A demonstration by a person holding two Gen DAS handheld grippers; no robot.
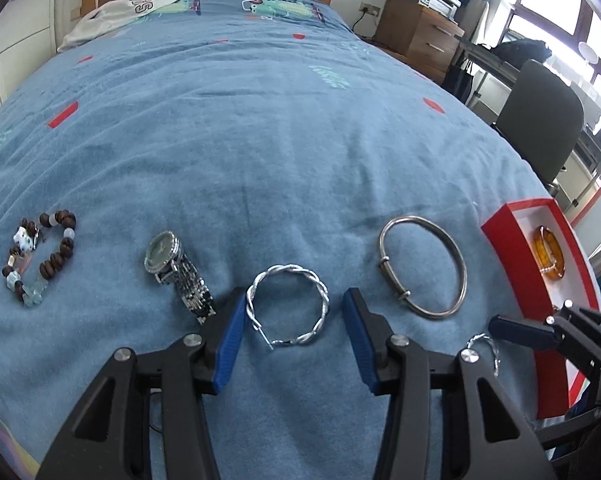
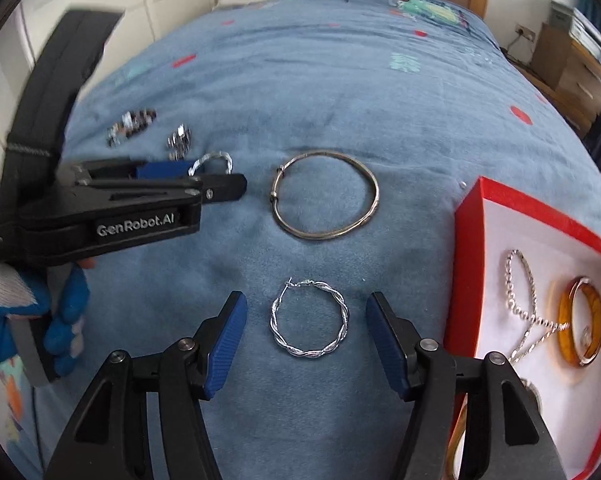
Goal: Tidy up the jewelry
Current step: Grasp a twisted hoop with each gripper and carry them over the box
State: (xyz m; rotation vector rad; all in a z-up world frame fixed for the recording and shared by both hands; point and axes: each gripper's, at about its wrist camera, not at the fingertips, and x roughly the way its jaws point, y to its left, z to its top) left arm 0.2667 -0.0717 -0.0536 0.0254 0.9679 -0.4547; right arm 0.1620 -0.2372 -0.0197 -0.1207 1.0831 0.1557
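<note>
Two twisted silver hoop earrings lie on the blue bedspread. My left gripper stands open around one hoop: its left pad is close beside the ring and the right pad is apart from it. My right gripper is open around the other hoop, with both pads clear of it. A plain silver bangle lies just beyond. At the right a red box with a white lining holds an amber ring and a silver chain. The left gripper shows at the left of the right wrist view.
A silver watch and a beaded bracelet lie left of the hoops. A gloved hand holds the left gripper. Folded clothes sit by the wooden headboard. A dark chair and a wooden cabinet stand past the bed's right edge.
</note>
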